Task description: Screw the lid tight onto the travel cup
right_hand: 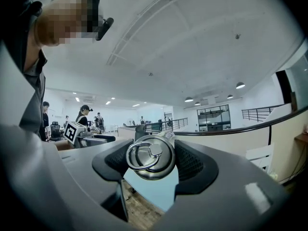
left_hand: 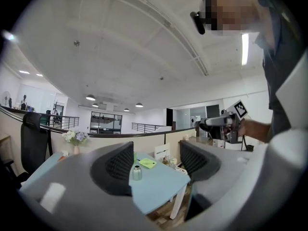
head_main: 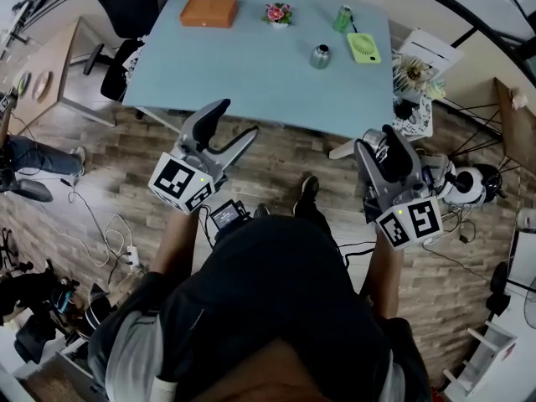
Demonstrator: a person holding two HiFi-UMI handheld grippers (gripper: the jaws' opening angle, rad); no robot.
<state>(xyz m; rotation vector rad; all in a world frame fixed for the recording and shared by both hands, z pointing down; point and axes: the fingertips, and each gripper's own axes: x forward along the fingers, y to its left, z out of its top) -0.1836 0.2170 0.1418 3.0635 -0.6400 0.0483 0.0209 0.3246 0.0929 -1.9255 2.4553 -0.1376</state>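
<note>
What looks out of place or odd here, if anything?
The steel ring-topped lid is separated from its travel cup: the right gripper clamps it over the floor, away from the blue table where the cup stands upright. Nothing looks spilled or damaged.

steel lid (right_hand: 150, 157) in jaws, cup (head_main: 320, 56) upright

I'm holding both grippers out ahead of my body, forearms bent, well apart. My left gripper (head_main: 235, 121) has its jaws spread wide, with nothing gripped between them. My right gripper (right_hand: 150, 154) is clamped on the steel lid (right_hand: 153, 170), ring side facing its camera.
</note>
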